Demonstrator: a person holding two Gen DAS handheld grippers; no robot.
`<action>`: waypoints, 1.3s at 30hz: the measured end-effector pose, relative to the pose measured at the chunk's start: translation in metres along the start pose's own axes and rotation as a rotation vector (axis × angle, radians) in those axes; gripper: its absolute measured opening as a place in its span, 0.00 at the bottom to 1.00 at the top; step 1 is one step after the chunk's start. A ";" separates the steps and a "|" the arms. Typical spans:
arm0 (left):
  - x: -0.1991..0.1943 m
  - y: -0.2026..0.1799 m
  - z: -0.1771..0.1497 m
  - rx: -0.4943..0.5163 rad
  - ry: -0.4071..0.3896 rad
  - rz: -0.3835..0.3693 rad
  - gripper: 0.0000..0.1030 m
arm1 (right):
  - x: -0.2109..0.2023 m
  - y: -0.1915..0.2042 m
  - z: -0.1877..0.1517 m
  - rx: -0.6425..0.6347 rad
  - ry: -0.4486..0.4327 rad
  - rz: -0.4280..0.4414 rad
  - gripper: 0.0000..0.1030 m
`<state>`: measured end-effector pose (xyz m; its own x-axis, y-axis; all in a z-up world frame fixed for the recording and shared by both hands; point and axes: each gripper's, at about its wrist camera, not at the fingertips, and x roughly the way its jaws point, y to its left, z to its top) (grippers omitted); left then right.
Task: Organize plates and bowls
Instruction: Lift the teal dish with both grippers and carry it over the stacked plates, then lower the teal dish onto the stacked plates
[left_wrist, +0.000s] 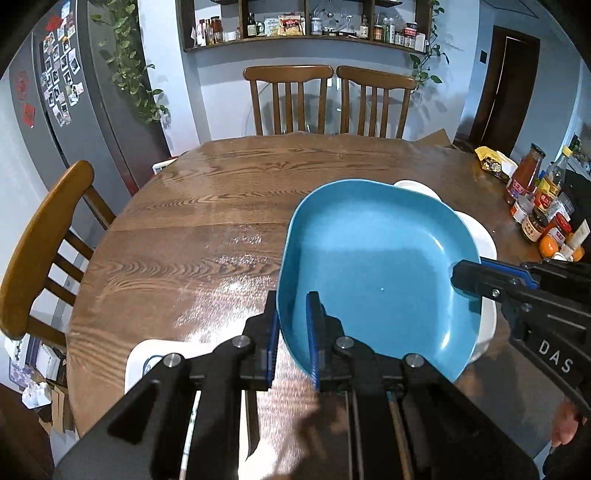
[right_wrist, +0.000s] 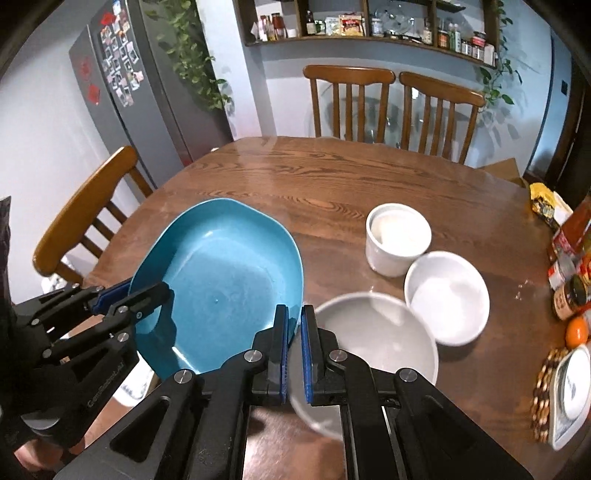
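Step in hand: carrying the blue dish (left_wrist: 376, 273) with both tongs, by my reading to stack or group it with the white crockery.
Left tongs (left_wrist: 293, 332): nearly shut, pinching the dish's rim at about 7 o'clock of the dish in the left wrist view; one pad sits outside the wall, the other inside.
Right tongs (right_wrist: 293, 343): closed tight on the opposite rim, at about 5 o'clock of the dish in the right wrist view; the rim runs between the two blue pads.
Blue dish: a deep, rounded-square dish, empty, tilted, apparently clear of the table (right_wrist: 332, 177) and borne only by the two grips.
White crockery: a wide shallow bowl (right_wrist: 376, 339) lies just beside the dish at its 3 o'clock in the right wrist view, partly behind the right tongs; a second bowl (right_wrist: 448, 295) touches or nearly touches it at 2 o'clock; a taller white cup (right_wrist: 397, 240) stands beyond, at 1 o'clock.
Right edge of table: jars and bottles (right_wrist: 570, 273) and an orange (right_wrist: 578, 332), crowded at 3 o'clock.
Next move, as I judge: keep both grips firm and level the dish, pick a bare spot or the wide bowl as base, lower it flat, then let go with both tongs together.
Risk: a thin rim held at two points may pivot or slip; the bowls are close enough to be knocked.
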<state>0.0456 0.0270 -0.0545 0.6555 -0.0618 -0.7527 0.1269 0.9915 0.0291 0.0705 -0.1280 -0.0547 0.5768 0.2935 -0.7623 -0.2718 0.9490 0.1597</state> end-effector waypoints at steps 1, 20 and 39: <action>-0.004 0.000 -0.004 -0.001 -0.003 0.002 0.11 | -0.002 0.002 -0.002 0.002 -0.003 0.003 0.07; -0.022 0.037 -0.046 -0.078 0.024 0.082 0.12 | -0.002 0.054 -0.032 -0.057 0.025 0.084 0.08; -0.009 0.107 -0.080 -0.163 0.113 0.153 0.12 | 0.044 0.123 -0.040 -0.129 0.124 0.157 0.08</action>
<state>-0.0062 0.1431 -0.0970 0.5694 0.0947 -0.8166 -0.0948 0.9943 0.0492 0.0317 -0.0029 -0.0932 0.4227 0.4128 -0.8068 -0.4516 0.8678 0.2075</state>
